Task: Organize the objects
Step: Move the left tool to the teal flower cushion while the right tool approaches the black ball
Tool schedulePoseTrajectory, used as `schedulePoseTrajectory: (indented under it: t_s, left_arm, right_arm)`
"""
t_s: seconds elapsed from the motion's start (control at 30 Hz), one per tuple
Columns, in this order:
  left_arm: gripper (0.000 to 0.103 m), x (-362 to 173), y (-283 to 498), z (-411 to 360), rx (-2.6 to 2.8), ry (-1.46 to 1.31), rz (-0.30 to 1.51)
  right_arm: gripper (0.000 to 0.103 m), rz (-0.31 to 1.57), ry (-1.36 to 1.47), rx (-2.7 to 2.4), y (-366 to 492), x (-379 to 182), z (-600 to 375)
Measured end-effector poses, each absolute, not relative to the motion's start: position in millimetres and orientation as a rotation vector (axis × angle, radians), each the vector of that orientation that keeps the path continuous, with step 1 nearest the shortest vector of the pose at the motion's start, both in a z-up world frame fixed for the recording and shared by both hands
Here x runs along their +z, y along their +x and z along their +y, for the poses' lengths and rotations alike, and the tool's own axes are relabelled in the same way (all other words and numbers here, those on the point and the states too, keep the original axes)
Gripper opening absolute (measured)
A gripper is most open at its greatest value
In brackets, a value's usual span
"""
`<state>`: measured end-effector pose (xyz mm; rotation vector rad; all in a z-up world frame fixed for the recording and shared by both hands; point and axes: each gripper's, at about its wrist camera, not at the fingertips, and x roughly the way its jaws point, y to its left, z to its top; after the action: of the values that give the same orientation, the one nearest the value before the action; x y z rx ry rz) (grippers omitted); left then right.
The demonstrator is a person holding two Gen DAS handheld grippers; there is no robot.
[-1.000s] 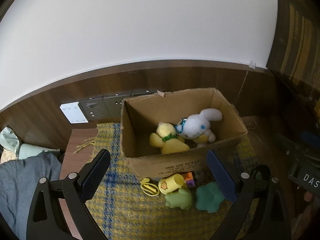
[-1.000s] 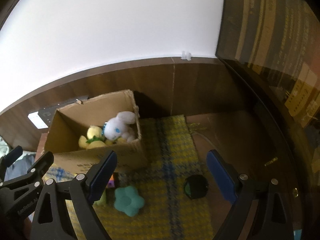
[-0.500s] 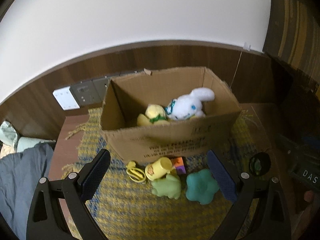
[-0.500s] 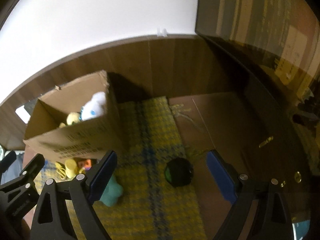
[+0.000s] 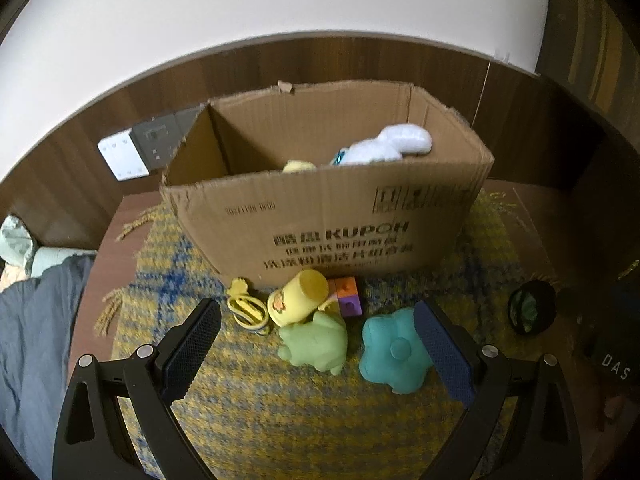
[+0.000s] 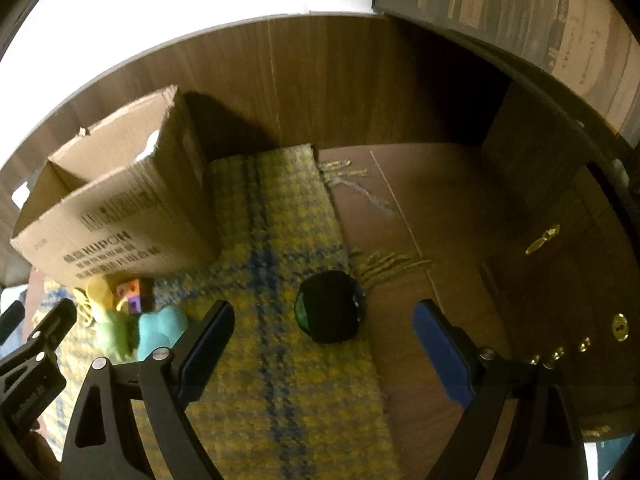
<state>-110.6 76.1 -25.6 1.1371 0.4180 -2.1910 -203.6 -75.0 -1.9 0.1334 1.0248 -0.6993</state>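
Cardboard box (image 5: pixel 320 216) looms larger than 1 s ago: both grippers lowered toward loose toys, left (image 5: pixel 320 344) and right (image 6: pixel 320 344) spread wide, empty; pick next.

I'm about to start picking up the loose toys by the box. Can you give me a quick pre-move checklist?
1. Left tongs open and empty: ok.
2. Right tongs open and empty: ok.
3. Green frog toy lies between the left fingers' line: ok.
4. Black ball sits ahead of the right tongs, free of other things: ok.
5. Cardboard box open on top: ok.
6. Free room inside the box: cannot tell, front wall hides most of it.
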Motion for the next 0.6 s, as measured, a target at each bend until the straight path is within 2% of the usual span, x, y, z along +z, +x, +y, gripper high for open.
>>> schedulePoseTrajectory:
  t_s: [0.6]
  left_arm:
    - [0.099, -62.1, -122.6, 88.3, -2.113, 1.165, 0.441]
  right_arm:
    - [0.091, 1.089, 0.135, -0.671, -195.5, -44.1, -109.9]
